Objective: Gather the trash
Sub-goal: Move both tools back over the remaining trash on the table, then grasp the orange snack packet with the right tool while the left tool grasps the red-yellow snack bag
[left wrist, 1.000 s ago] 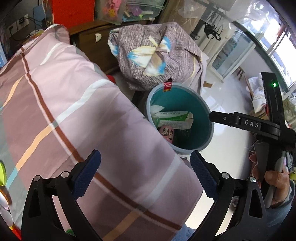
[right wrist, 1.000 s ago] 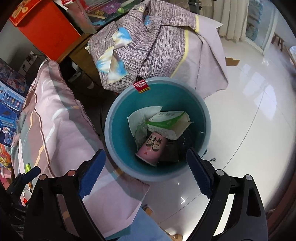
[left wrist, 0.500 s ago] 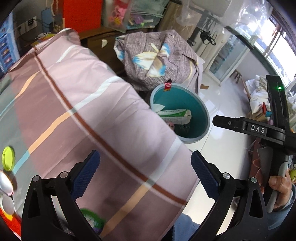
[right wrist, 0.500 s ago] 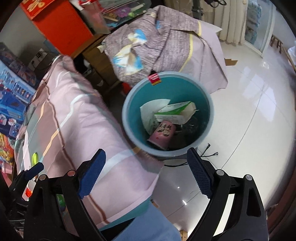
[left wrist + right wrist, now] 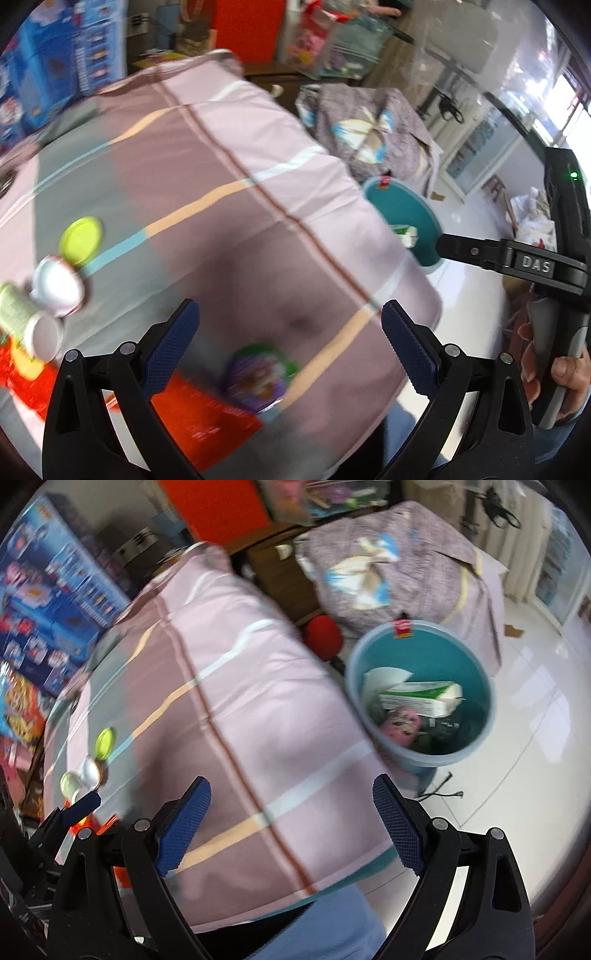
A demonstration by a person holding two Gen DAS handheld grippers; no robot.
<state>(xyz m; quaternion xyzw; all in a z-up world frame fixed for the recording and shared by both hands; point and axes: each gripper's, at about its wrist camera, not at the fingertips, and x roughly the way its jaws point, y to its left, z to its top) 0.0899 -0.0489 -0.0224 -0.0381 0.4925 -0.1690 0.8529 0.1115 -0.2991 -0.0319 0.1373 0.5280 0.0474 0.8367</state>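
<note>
Lying blurred: red wrapper, round lids.

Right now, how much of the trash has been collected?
Some: the teal bin already holds a green-white carton and a pink cup. Nothing is in hand; both sets of jaws are open. Left: yellow lid, white cup, red packet on the table.

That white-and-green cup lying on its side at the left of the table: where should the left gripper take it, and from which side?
Grip the cup across the middle of its body, coming down from above with the jaws straddling its width. It lies on its side with the open mouth facing the camera, so the round wall is the only firm span. The left gripper is open and empty, to the cup's right. The image is blurred, so confirm before closing.
</note>
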